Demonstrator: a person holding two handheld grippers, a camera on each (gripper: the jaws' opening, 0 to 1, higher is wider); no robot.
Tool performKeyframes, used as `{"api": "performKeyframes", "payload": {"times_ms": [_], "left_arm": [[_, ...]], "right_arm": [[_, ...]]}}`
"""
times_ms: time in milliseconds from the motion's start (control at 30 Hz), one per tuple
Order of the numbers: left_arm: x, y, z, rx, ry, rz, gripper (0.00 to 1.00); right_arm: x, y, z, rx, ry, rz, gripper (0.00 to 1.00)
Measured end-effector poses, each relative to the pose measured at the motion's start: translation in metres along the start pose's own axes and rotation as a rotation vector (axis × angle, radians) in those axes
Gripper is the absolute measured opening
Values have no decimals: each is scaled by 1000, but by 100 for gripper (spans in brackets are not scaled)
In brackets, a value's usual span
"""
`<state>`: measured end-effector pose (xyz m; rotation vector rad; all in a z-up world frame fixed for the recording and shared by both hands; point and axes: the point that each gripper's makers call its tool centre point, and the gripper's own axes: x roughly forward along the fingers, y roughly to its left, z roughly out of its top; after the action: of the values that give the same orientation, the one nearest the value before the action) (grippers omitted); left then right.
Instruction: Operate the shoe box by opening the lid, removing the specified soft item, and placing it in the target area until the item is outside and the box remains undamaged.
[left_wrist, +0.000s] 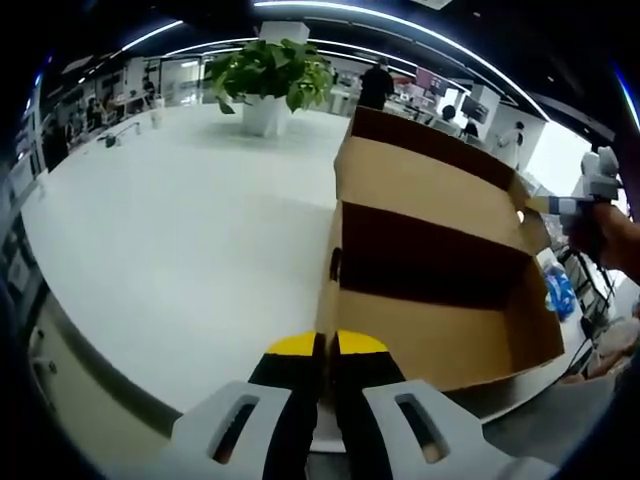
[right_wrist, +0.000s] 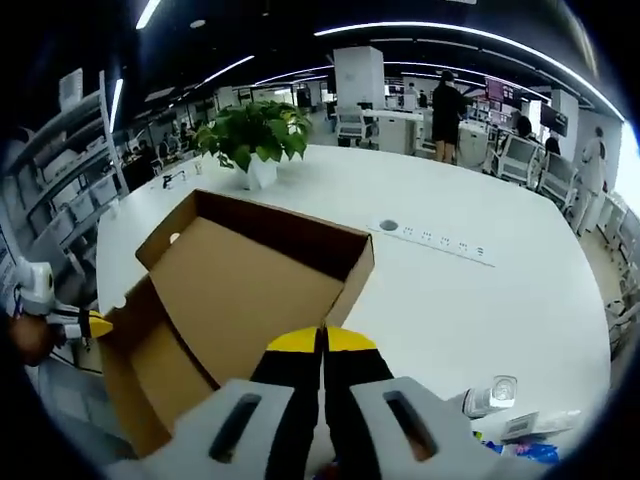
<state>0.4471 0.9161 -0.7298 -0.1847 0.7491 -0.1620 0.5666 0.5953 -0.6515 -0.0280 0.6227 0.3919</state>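
In the left gripper view, the left claw (left_wrist: 325, 345) has its two yellow-tipped jaws pressed together with nothing between them. It sits low, right at the near wall of the shoe box (left_wrist: 430, 270). The box is brown cardboard and rests on the big white table (left_wrist: 180, 240). Its lid (left_wrist: 425, 165) is already up and leans back on the far side. The inside looks dark and bare here, and I cannot see any soft thing in it. At the right edge, the right claw (left_wrist: 530, 206) reaches to a corner of the box, with a person's hand behind it. A green plant (left_wrist: 268, 70) in a white pot stands far back on the table.

In the right gripper view, the right claw (right_wrist: 322, 342) also has its jaws shut together, holding nothing. Its tip is over the open box (right_wrist: 240, 300). The cardboard floor looks bare, so I cannot tell where the soft item is. At the left edge, the left claw (right_wrist: 95, 325) pokes in by the box corner. A white power strip (right_wrist: 435, 240) lies on the table (right_wrist: 480, 300), well apart from the box.

What could go wrong: a shut claw pushing hard on the thin wall could bend or tear it. The light box could also slide toward the table edge.
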Motion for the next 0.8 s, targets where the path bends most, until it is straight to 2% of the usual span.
{"api": "performKeyframes", "payload": {"times_ms": [167,367,567,800], "left_arm": [[0,0,0,-9,-2,0,1],[-1,0,0,-14,-5,3,1],[0,0,0,-22,-8,2,1],[-1,-1,0,-27,-11,0,1]], "right_arm": [[-6,2,3,7,-29,8,0],[-11,6,4,-18,-34,4,0],[-18,11,10,-44,-75,17,0],[-29,16,10,-54,-82,18,0]]}}
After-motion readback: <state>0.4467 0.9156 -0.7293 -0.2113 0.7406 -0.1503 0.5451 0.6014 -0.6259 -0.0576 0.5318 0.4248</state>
